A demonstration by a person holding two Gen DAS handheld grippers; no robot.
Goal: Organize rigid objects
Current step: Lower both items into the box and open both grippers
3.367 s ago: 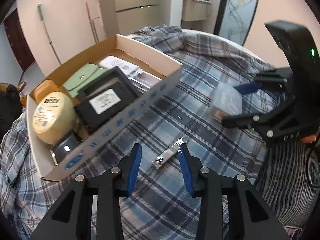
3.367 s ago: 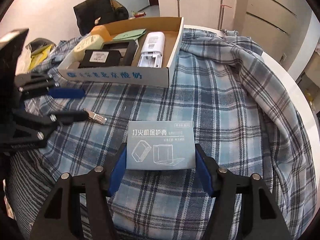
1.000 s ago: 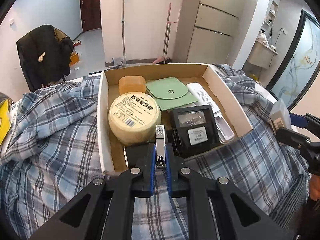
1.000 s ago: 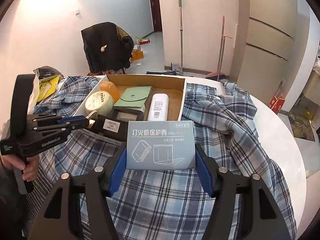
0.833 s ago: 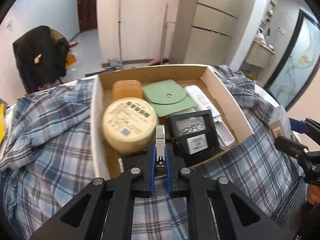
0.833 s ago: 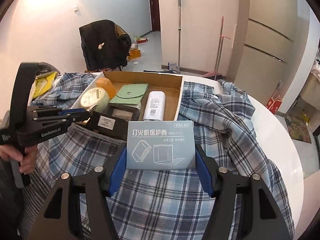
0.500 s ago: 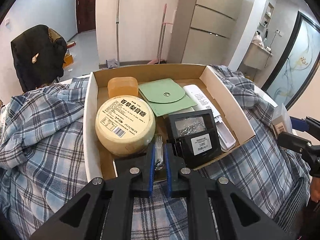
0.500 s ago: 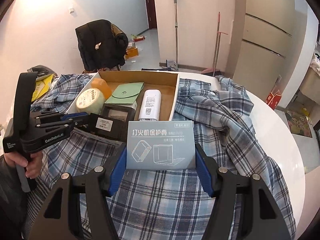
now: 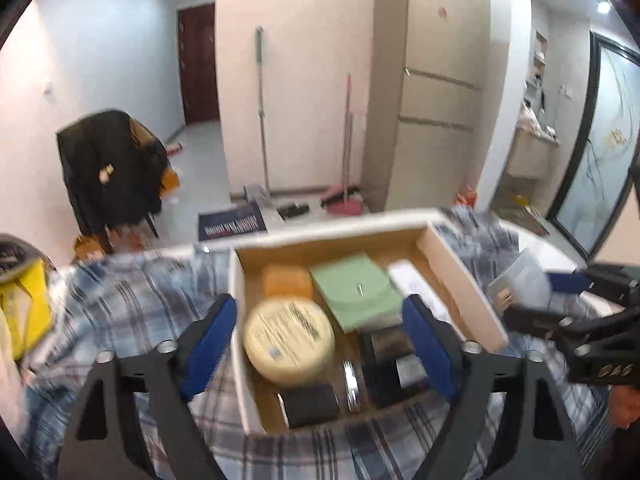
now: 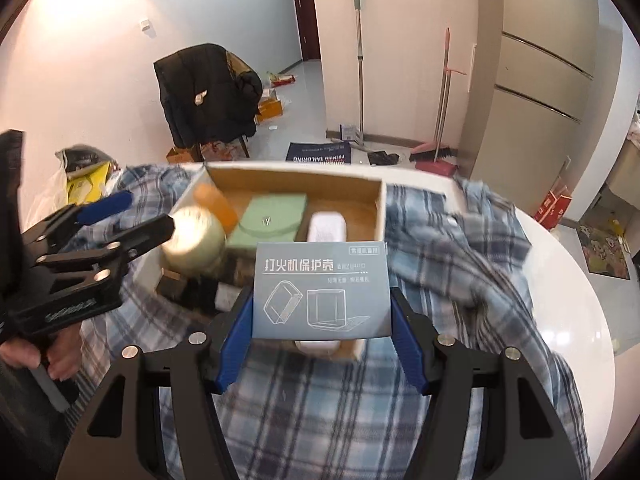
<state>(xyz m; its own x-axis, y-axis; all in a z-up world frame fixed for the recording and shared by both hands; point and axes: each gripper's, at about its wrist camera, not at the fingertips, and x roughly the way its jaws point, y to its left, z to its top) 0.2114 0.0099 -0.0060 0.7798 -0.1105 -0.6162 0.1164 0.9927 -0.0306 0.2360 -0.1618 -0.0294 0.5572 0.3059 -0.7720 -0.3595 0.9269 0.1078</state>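
My left gripper (image 9: 318, 344) is open and empty above the near end of the cardboard box (image 9: 460, 280). A metal nail clipper (image 9: 351, 380) lies in the box between a round yellow tin (image 9: 289, 338) and a black case (image 9: 394, 364). My right gripper (image 10: 322, 344) is shut on a flat grey-blue lighter-case box (image 10: 320, 290), held above the near edge of the cardboard box (image 10: 296, 180). The left gripper also shows in the right wrist view (image 10: 120, 216), and the right gripper in the left wrist view (image 9: 560, 300).
The box also holds an orange block (image 9: 287, 280), a green pouch (image 9: 354, 290), a white device (image 10: 326, 232) and a small black item (image 9: 310, 400). A blue plaid cloth (image 10: 460, 256) covers the round white table (image 10: 580, 320). A chair with a black jacket (image 10: 208, 92) stands beyond.
My left gripper has opened and let go of the nail clipper, which now lies in the box, and has lifted. My right gripper has moved closer to the box with its package.
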